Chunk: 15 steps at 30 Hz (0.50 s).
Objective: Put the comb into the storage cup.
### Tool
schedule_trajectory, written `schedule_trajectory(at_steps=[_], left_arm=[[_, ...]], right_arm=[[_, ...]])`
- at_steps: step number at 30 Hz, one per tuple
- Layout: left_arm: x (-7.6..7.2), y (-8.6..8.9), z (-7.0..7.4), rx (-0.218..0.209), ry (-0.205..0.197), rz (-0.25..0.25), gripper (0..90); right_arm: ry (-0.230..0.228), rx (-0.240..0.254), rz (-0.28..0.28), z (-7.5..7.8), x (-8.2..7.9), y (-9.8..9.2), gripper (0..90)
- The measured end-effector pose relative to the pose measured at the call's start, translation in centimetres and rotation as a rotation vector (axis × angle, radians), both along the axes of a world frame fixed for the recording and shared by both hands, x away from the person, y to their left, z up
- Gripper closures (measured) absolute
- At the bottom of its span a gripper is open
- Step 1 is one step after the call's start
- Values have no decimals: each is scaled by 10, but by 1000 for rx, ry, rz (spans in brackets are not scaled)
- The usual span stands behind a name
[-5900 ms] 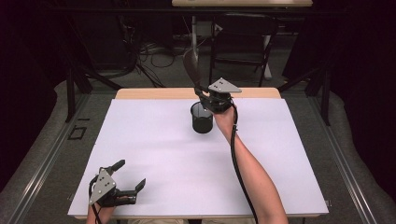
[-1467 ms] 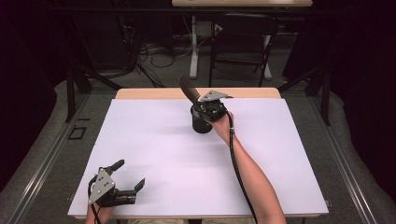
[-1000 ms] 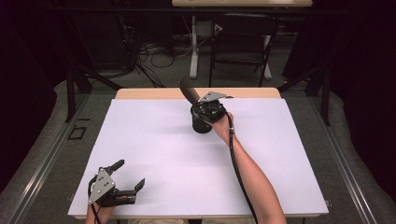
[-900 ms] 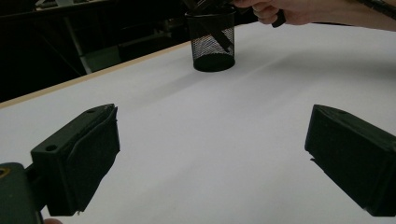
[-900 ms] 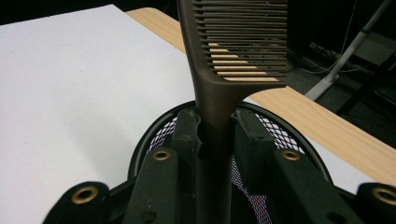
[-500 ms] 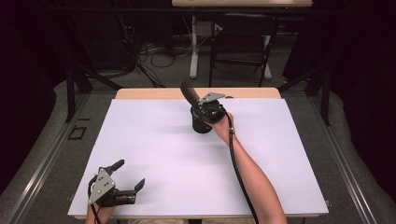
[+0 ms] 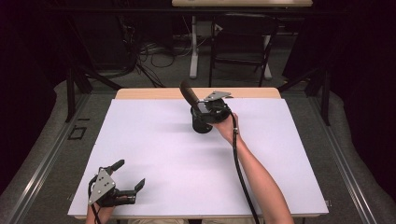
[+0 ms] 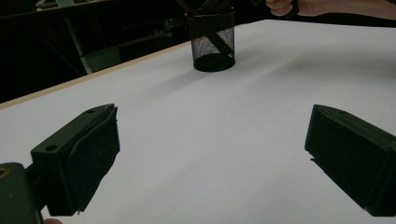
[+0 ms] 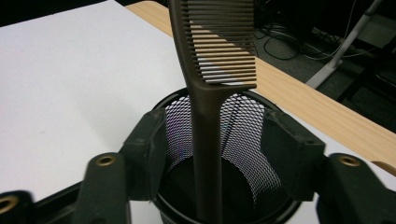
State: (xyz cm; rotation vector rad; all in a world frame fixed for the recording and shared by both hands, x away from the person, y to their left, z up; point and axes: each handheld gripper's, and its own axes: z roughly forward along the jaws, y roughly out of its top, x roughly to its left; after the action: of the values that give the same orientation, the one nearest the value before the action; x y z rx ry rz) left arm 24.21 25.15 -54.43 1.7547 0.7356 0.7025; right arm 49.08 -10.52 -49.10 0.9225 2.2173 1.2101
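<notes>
One comb (image 9: 212, 70) standing in one mesh cup (image 9: 233, 126), right tool (image 9: 212, 149) just opening, comb between its jaws untouched, left tool (image 7: 128, 175) wide apart on worktop (image 7: 154, 154)

Readable text: none in any of the three views.
Comb (image 9: 212, 56): plain brown, no brand or lettering legible.
Mesh cup (image 9: 243, 135): black wire mesh, no label.
Table (image 7: 154, 154): blank white surface, no print or marks.
Left gripper's jaw blocks, lower corners of the frame: unmarked black.
</notes>
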Motion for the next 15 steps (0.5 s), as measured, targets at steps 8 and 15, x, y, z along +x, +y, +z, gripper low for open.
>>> schedule_trajectory(at_steps=[8, 15], left_arm=[[1, -3, 0, 2, -2, -6, 33], [2, -4, 1, 3, -4, -7, 33]], right_arm=[[8, 32, 21, 13, -9, -7, 301], [16, 30, 40, 22, -18, -12, 215]])
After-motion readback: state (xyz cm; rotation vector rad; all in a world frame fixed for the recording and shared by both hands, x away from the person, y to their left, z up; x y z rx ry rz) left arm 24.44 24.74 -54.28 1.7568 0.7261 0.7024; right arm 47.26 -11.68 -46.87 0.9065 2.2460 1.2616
